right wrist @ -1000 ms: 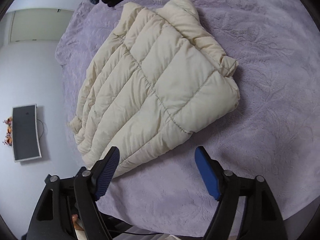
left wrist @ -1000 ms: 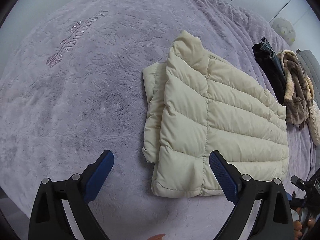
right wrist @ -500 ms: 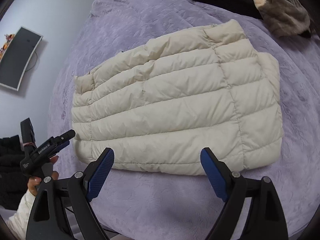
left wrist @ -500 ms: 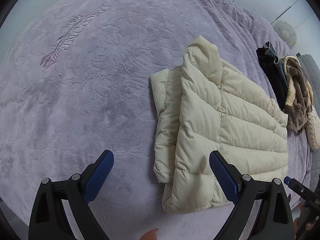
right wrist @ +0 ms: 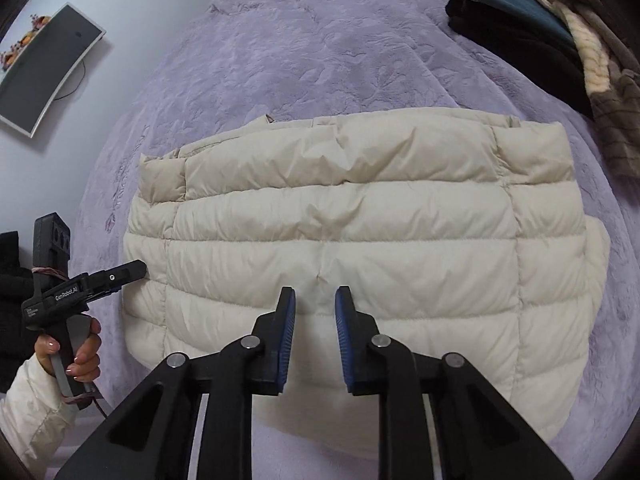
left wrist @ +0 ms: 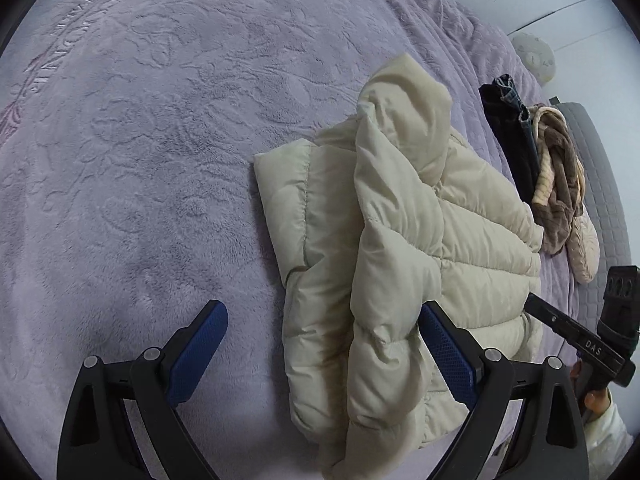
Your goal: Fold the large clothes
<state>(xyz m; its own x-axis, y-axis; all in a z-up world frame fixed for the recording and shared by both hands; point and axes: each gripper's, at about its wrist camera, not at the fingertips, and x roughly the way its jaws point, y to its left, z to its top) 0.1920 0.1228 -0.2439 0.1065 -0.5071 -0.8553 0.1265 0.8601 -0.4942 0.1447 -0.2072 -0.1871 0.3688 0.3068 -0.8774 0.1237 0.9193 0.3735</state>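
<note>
A plush lavender bedspread with embossed floral patterns [right wrist: 340, 40] covers the bed. Near its far edge, folded dark denim jeans [right wrist: 508, 0] lie against a crumpled brown-and-cream fleece garment [right wrist: 592, 52]. A curved black monitor [right wrist: 44, 68] is mounted on the pale wall, beside a round white cushion [left wrist: 534, 58].

cream puffer jacket [right wrist: 360, 236] folded on purple bedspread [right wrist: 320, 60]; R gripper [right wrist: 316, 304] jaws narrowly apart above hem
</note>
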